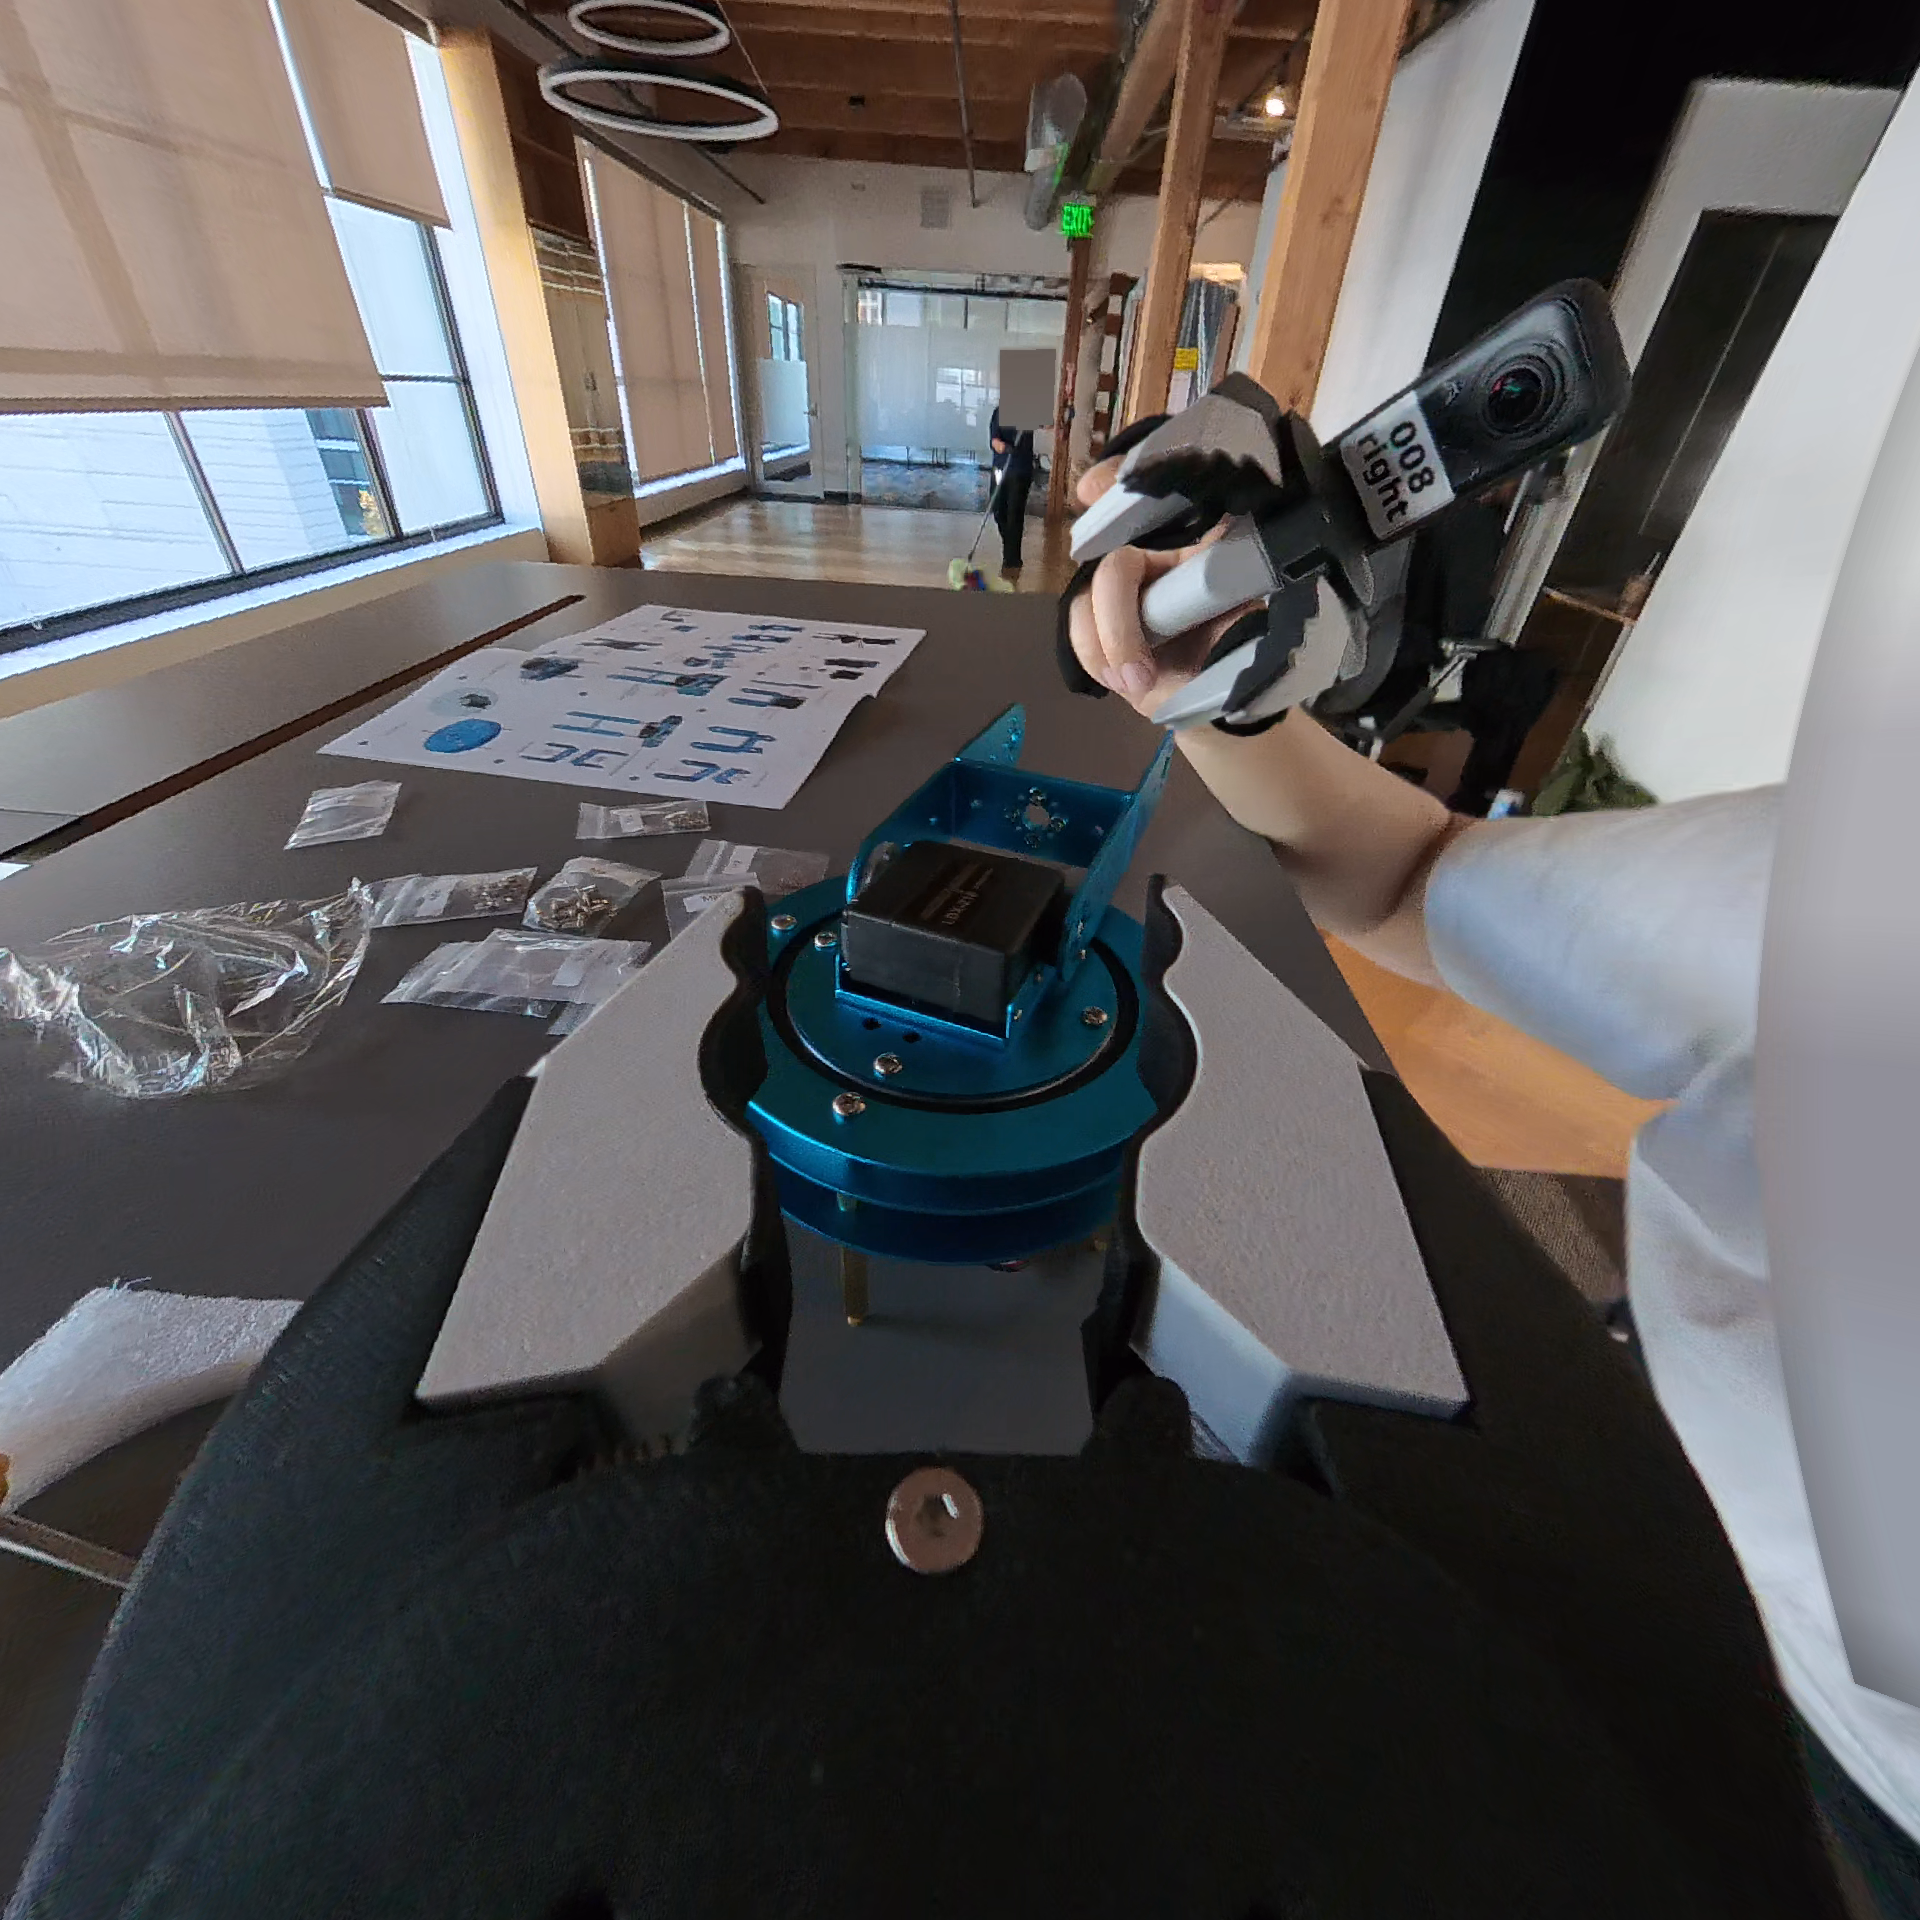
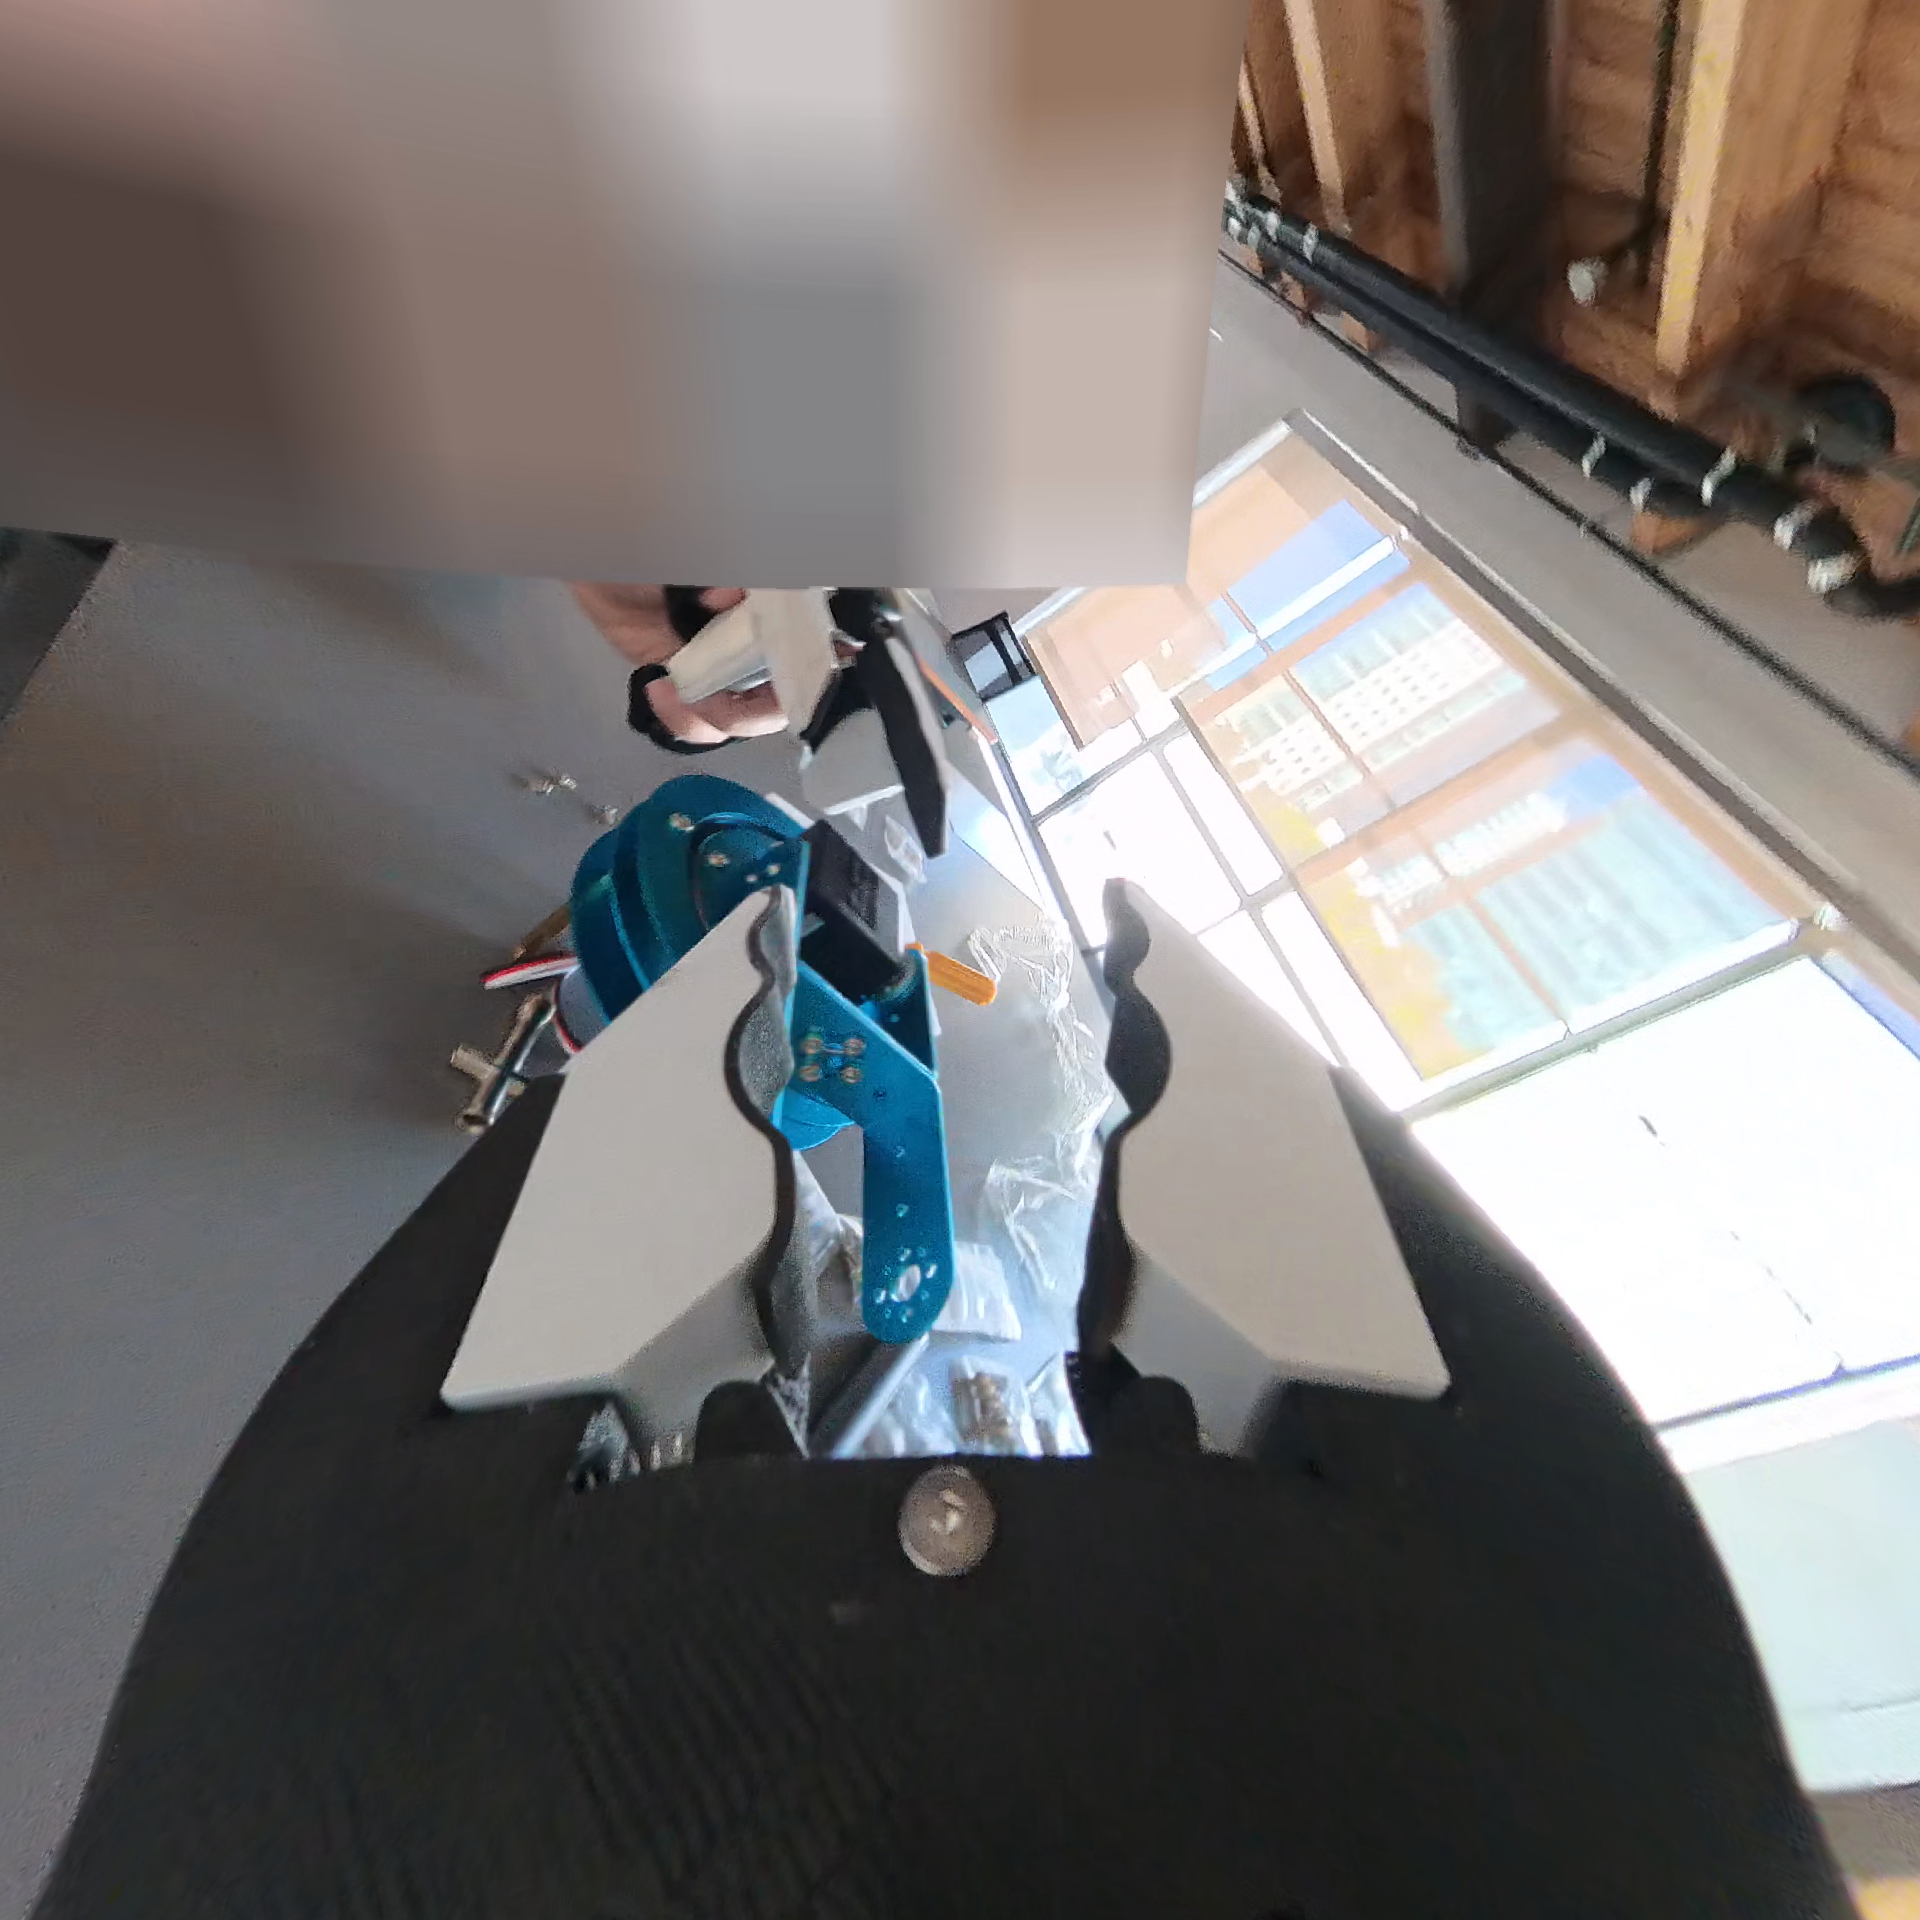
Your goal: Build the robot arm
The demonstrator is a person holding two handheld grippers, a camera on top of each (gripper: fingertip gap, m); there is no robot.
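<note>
My left gripper (image 1: 956, 899) is shut on a round blue metal base (image 1: 935, 1122), one finger on each side of its stacked discs. A black servo (image 1: 951, 925) sits on the base inside a blue U-shaped bracket (image 1: 997, 800) that leans away from me. My right gripper (image 1: 1132, 623), held in a hand, hovers open just above and right of the bracket's upper tip. In the right wrist view the right gripper (image 2: 940, 904) is open and empty. The bracket arm (image 2: 894, 1164) shows between its fingers, beyond them, with the base (image 2: 634, 873) behind.
On the dark table (image 1: 260, 1195) lie printed sheets (image 1: 644, 707), several small bags of screws (image 1: 592, 899), crumpled clear plastic (image 1: 187, 987) and white foam (image 1: 114, 1371). Metal tools (image 2: 499, 1081) lie near the base. The table's right edge runs close by. A person (image 1: 1013, 488) stands far off.
</note>
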